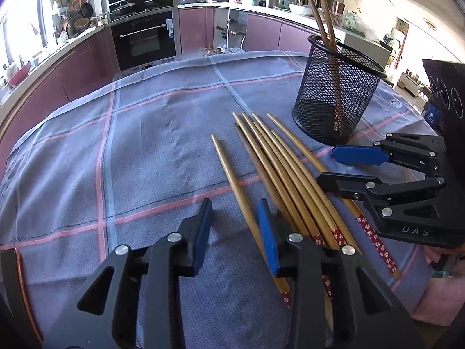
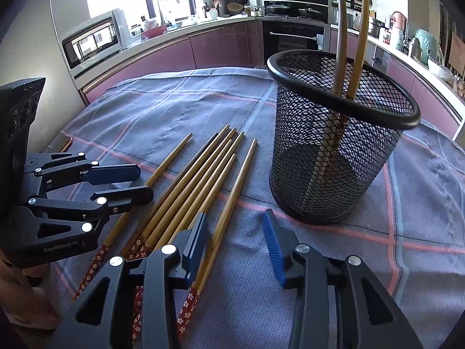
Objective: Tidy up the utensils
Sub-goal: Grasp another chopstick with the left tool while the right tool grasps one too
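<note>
Between my two grippers, on the checked cloth (image 1: 162,133) of the desk, lies the row of loose chopsticks (image 2: 203,171), side by side, well short of full order: two more already stand in the mesh cup (image 2: 334,157).

Long axes run away from me. Tapered tips point to the far side, red flowered ends toward me.

One stray chopstick (image 1: 232,180) lies apart on the left of the row. Its shaft passes between the jaws of my left gripper (image 1: 235,232), close against the right pad. Jaws part-spread; I see no pinch on it.

My right gripper (image 2: 235,247) straddles the rightmost chopstick (image 2: 232,200) of the row, shaft near the left pad, jaws likewise spread, nothing clamped.

Cup sits beyond the tips, nearer my right gripper, so the right side probably has the shorter carry.
</note>
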`<state>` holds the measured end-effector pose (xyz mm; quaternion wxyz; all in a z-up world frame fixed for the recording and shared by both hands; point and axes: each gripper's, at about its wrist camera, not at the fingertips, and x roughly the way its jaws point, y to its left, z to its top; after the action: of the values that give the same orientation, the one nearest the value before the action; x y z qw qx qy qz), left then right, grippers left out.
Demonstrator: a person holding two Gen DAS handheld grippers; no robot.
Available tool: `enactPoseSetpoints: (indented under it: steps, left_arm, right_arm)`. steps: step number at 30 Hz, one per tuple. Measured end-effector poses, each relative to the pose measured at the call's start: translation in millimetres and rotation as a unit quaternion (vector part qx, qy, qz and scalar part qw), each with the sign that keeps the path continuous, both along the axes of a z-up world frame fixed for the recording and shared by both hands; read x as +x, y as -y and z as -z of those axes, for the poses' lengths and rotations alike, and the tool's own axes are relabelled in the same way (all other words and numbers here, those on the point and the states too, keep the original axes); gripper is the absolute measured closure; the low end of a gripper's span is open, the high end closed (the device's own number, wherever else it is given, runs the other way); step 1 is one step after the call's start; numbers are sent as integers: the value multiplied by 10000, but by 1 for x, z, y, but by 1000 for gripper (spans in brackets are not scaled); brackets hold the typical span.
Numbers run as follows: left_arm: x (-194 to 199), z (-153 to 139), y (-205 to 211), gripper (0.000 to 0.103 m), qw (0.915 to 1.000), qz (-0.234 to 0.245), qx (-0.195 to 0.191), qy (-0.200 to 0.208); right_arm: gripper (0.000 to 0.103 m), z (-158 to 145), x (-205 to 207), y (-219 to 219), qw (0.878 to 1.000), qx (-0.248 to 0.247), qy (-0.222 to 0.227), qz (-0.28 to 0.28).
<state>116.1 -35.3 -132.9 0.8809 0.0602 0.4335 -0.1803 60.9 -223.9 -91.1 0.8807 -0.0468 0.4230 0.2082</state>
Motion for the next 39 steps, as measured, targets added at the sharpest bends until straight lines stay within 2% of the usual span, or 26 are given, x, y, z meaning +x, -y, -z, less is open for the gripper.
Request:
enactPoseSetpoints:
  steps: [2,4,7,11,18,23,30,39]
  left_arm:
    - [2,0,-1,79,10000,-36,-63,-25]
    - [3,0,-1,88,9999,-56,-147,-66]
    - [3,-1,-2,90,9997,-111,-215,-91]
    - [4,-2,-6,95,9991,-163,-365,-133]
    - [-7,-12,-7,95,9984,-16,-557,-31]
    - [-12,-8,2,95,9987,215,-460,-77]
    - [-6,2,0,94,9985,229,-410,-280]
    - [-3,-1,2,95,9989,147,-393,-223]
  right_arm:
    - [77,0,1,0,10000,31,-11,20]
    - [80,0,2,2,9999,107,-41,43]
    - [91,1,3,5,9997,238,-90,68]
    - [97,1,3,13,9986,475,-140,167]
    - [97,-10,-7,17,9976,697,-5,-33]
    - [97,-7,-7,10,9975,626,-142,-305]
    - [95,-1,-2,5,9978,525,-257,-310]
    - [97,-3,-2,11,9970,692,-156,-302]
